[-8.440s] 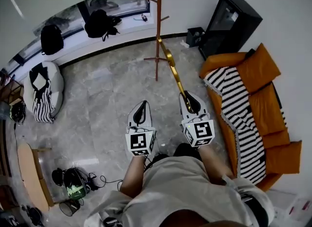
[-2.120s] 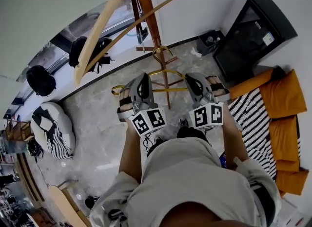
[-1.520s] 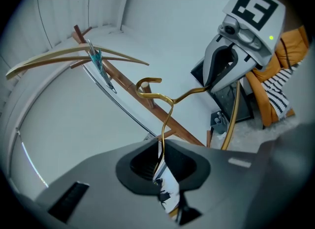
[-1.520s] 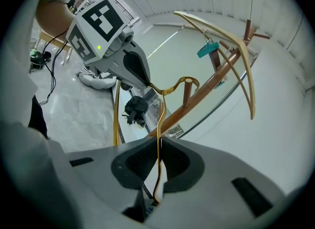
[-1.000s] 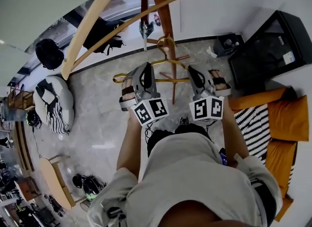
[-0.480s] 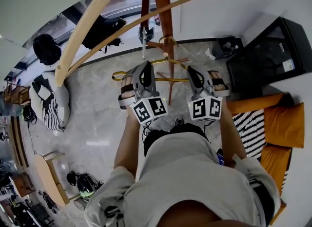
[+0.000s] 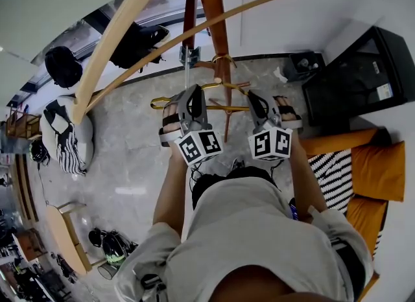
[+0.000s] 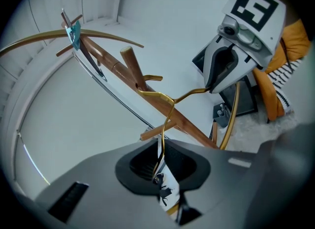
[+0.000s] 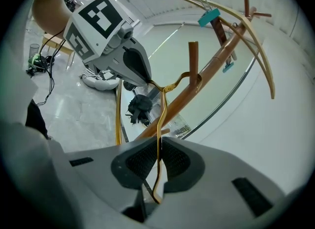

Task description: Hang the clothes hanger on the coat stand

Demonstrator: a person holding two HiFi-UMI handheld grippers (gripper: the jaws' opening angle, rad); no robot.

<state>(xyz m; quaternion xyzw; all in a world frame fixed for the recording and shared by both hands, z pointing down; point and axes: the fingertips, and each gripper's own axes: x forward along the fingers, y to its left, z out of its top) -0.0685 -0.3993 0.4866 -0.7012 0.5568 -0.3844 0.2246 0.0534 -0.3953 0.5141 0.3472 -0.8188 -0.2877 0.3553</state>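
Both grippers hold a gold wire clothes hanger level in front of me. My left gripper is shut on its left shoulder wire, and my right gripper is shut on the right shoulder wire. The hanger's hook curls round an upward-slanting peg of the wooden coat stand, close to where the peg meets the pole. In the left gripper view the hook wraps the base of the same peg.
A large wooden hanger with teal clips hangs higher on the stand. A black cabinet stands at the right, with an orange sofa and a striped blanket beside it. Black backpacks and a beanbag lie at the left.
Over the last second both grippers have sunk a little with the gold hanger, its hook settling lower on the peg. Much earlier the right gripper alone carried it, far from the stand.
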